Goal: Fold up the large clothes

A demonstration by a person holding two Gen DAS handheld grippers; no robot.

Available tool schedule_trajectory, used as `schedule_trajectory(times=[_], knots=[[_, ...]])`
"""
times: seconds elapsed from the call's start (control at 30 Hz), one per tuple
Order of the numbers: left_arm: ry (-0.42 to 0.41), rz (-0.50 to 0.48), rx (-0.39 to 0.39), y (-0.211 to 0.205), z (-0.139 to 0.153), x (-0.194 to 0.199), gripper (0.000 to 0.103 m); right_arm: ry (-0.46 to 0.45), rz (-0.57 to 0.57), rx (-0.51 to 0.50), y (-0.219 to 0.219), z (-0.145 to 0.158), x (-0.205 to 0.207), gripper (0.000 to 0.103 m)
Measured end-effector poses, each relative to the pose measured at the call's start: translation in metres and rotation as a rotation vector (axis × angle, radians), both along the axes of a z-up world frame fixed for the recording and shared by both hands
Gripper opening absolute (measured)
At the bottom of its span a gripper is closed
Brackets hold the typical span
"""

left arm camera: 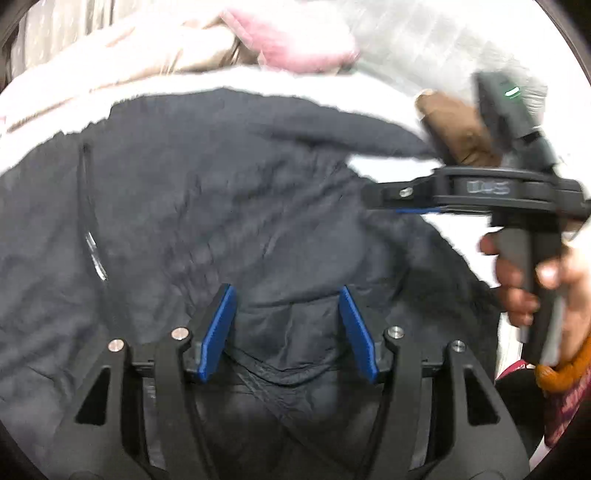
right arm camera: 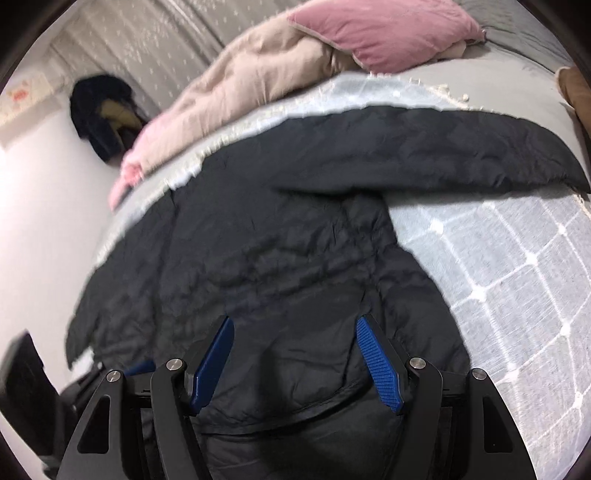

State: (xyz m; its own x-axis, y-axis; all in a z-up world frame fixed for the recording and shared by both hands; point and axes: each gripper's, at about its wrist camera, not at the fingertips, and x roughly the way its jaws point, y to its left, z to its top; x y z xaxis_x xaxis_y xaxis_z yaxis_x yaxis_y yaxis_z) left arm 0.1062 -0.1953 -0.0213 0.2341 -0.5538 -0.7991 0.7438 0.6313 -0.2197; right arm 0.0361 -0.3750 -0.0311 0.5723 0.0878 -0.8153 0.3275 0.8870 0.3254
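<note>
A large black padded jacket [left arm camera: 207, 206] lies spread on the bed, one sleeve [right arm camera: 461, 155] stretched out to the right. It also fills the right wrist view [right arm camera: 280, 258]. My left gripper [left arm camera: 288, 295] is open just above the jacket's near hem, blue pads apart. My right gripper [right arm camera: 295, 325] is open too, hovering over the jacket's lower part. In the left wrist view the right gripper [left arm camera: 391, 201] shows from the side at the right, held by a hand [left arm camera: 517, 288], over the jacket's right edge.
The bed has a pale checked cover [right arm camera: 498, 277]. A beige and pink quilt [right arm camera: 258, 70] and a pink pillow [right arm camera: 384, 33] lie at the far end. A dark garment [right arm camera: 103, 114] hangs by the white wall at left. A brown object [left arm camera: 458, 129] sits at far right.
</note>
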Motion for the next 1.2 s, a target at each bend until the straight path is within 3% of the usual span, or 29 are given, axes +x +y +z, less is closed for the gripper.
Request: schedule_trajectory(times=[0.13, 0.33, 0.43, 0.57, 0.73, 0.87, 1.03, 1.2], knots=[[-0.059, -0.016, 0.070, -0.002, -0.015, -0.020, 0.062, 0.093, 0.004, -0.086, 0.000, -0.018, -0.004, 0.070], [0.025, 0.037, 0.091, 0.035, -0.002, -0.043, 0.067, 0.109, 0.072, -0.149, 0.001, -0.020, -0.026, 0.070], [0.025, 0.132, 0.105, 0.064, 0.013, -0.051, 0.070, 0.095, 0.060, -0.177, 0.005, 0.002, -0.054, 0.070], [0.014, 0.257, 0.074, 0.124, 0.033, -0.068, 0.081, -0.016, 0.124, -0.164, 0.014, 0.030, -0.090, 0.071], [-0.005, 0.379, 0.100, 0.194, 0.041, -0.084, 0.081, -0.035, 0.157, -0.151, 0.018, 0.029, -0.117, 0.076], [-0.076, 0.533, 0.149, 0.246, 0.050, -0.084, 0.081, -0.005, 0.165, -0.163, 0.030, 0.019, -0.120, 0.076], [-0.135, 0.726, 0.113, 0.299, 0.062, -0.079, 0.087, -0.026, 0.150, -0.180, 0.052, 0.027, -0.115, 0.076], [-0.043, 0.742, 0.064, 0.330, 0.065, -0.054, 0.089, -0.113, 0.125, -0.176, 0.074, 0.044, -0.100, 0.076]])
